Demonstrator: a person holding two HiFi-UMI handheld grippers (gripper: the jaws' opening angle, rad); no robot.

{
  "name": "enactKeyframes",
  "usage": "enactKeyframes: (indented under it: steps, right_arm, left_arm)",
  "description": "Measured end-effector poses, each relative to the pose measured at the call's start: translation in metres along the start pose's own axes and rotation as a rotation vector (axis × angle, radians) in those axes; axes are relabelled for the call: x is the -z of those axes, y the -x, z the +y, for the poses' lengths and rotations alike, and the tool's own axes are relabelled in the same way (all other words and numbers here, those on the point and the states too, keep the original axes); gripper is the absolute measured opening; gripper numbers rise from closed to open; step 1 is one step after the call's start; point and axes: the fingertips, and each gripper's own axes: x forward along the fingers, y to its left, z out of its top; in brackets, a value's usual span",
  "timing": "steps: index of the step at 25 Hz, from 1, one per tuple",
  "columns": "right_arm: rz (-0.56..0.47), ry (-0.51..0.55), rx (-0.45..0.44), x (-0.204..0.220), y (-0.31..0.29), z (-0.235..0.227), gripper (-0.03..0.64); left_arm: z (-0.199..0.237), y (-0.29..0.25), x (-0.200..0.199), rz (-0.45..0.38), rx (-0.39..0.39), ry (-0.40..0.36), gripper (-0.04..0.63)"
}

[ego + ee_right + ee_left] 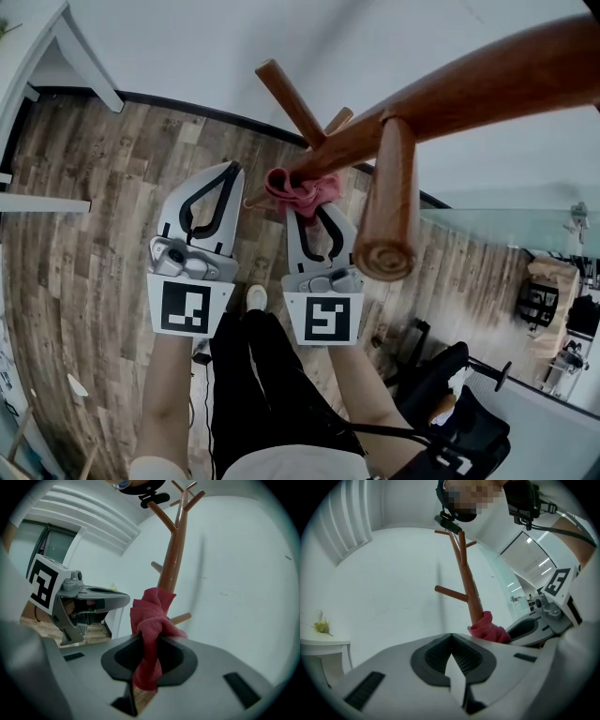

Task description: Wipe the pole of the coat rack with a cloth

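red cloth (149, 616), soft and floppy so probably best pinched at a bunched fold, is clamped in the right gripper (317, 217) and pressed on the coat rack pole (352, 139), left gripper (451, 641) closed on nothing beside it

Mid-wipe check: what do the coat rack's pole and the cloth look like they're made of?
Pole: looks like solid wood, reddish-brown with a smooth, slightly glossy finish. The end of one peg shows ring-like grain. Cloth: soft pinkish-red fabric, possibly microfiber or cotton. It bunches in limp folds and shows a fine, matte weave.
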Motion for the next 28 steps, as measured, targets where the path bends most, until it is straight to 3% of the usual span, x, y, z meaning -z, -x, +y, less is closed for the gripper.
enactKeyframes:
  steps: [15,17,21,28]
  right_arm:
    - [0.011,0.01,-0.009,0.023,-0.005,0.003,0.084]
    - [0.031,0.048,-0.022,0.027,-0.006,0.004,0.084]
    - [0.131,0.234,-0.087,0.041,-0.005,0.009,0.084]
    - [0.164,0.214,-0.082,0.057,-0.007,0.012,0.084]
  left_arm:
    - [-0.005,-0.005,0.012,0.026,0.027,-0.012,0.012]
    - [-0.004,-0.005,0.011,0.023,0.031,-0.017,0.012]
    - [-0.003,-0.005,0.014,0.034,0.032,-0.017,0.012]
    - [-0.003,-0.001,0.019,0.043,0.037,-0.013,0.012]
